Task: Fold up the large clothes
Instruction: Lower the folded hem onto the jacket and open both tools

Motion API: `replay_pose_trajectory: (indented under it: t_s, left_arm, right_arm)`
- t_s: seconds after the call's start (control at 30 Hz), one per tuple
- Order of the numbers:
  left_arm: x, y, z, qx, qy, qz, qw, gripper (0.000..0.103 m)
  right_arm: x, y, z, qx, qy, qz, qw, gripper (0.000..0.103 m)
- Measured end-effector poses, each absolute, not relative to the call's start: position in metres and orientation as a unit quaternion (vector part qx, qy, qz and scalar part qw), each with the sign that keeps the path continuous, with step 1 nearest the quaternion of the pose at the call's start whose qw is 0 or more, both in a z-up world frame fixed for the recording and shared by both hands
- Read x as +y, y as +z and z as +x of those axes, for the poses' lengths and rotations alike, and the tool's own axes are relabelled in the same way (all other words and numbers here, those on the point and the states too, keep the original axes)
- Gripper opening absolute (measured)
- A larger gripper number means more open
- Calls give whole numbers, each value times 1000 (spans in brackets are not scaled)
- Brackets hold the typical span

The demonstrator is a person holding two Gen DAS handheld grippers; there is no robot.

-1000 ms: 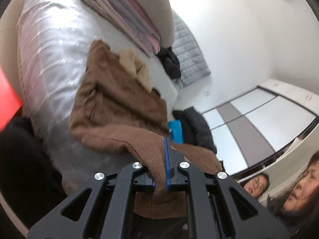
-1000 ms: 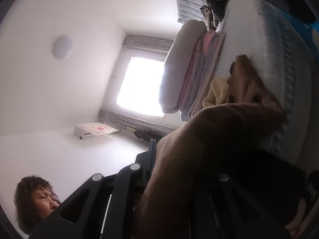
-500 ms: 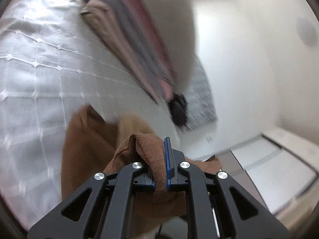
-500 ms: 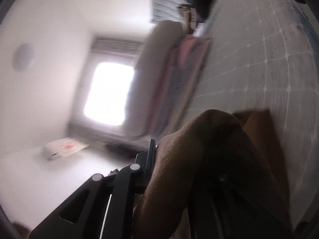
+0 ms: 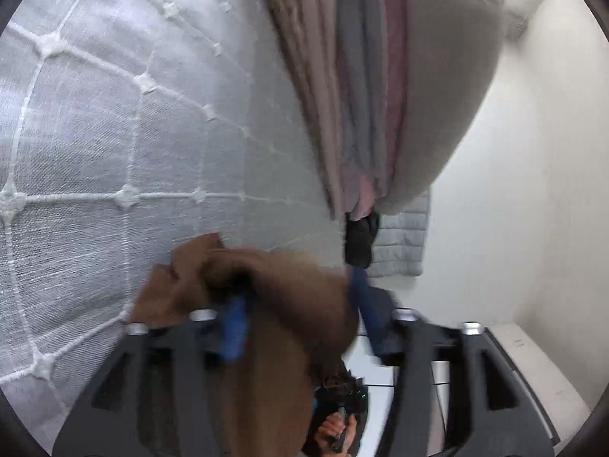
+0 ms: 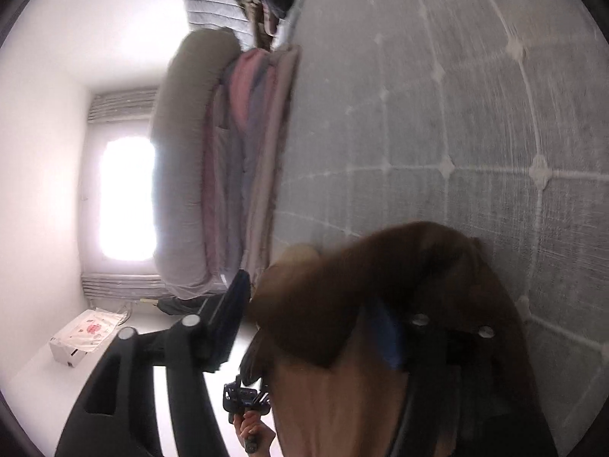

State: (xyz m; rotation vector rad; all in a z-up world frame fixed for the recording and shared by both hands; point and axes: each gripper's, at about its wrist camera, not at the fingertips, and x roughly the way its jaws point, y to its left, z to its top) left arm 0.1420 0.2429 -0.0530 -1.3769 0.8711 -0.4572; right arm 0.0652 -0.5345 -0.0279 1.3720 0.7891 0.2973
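Two tongs, one in each of your hands, both with jaws opening. Your left gripper (image 5: pixel 298 301): blue pads stand well apart, and the one brown garment (image 5: pixel 274 304) is bunched between them. It drapes over the left finger and falls down past the jaws; the right finger (image 5: pixel 365 312) stands clear of the cloth. No squeeze visible.

Your right gripper (image 6: pixel 316 308): fingers also spread wide. The same brown garment (image 6: pixel 380 285) lies heaped across the gap and over the right-hand finger; the left-hand finger (image 6: pixel 232 304) is bare, apart from the cloth. A paler lining shows beneath the fold.

The garment's front edge rests on the one quilted grey bedspread (image 5: pixel 114 133), near the bed's edge. The stitched grid is sharp in places and blurred in others.

Beyond it, one stack of folded bedding (image 5: pixel 361 95): at least four layers counted in tan, grey and pink, with one bulky grey roll on top. One dark bundle (image 5: pixel 359 240) sits at the stack's end.

In the right wrist view: one bright window (image 6: pixel 127 198), one white box (image 6: pixel 82 339) on the floor. One hand (image 6: pixel 253 430), gripping a dark handle, is visible low in frame.
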Motion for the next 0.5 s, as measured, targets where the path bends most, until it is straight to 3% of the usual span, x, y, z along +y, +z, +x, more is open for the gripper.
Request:
replay_pose_trajectory:
  t_s: [0.17, 0.3, 0.43, 0.5]
  left_arm:
    - [261, -17, 123, 314, -213, -610, 695, 75]
    - [238, 8, 122, 280, -274, -562, 729, 76]
    - [190, 3, 121, 307, -258, -483, 778, 76]
    - [165, -1, 127, 334, -221, -395, 827, 76]
  right_arm:
    - [-525, -3, 60, 356, 157, 594, 704, 69]
    - [-495, -4, 80, 374, 183, 563, 714, 70]
    - [-482, -25, 97, 346, 160, 536, 753, 71]
    - [-477, -36, 104, 337, 136, 504, 783, 71]
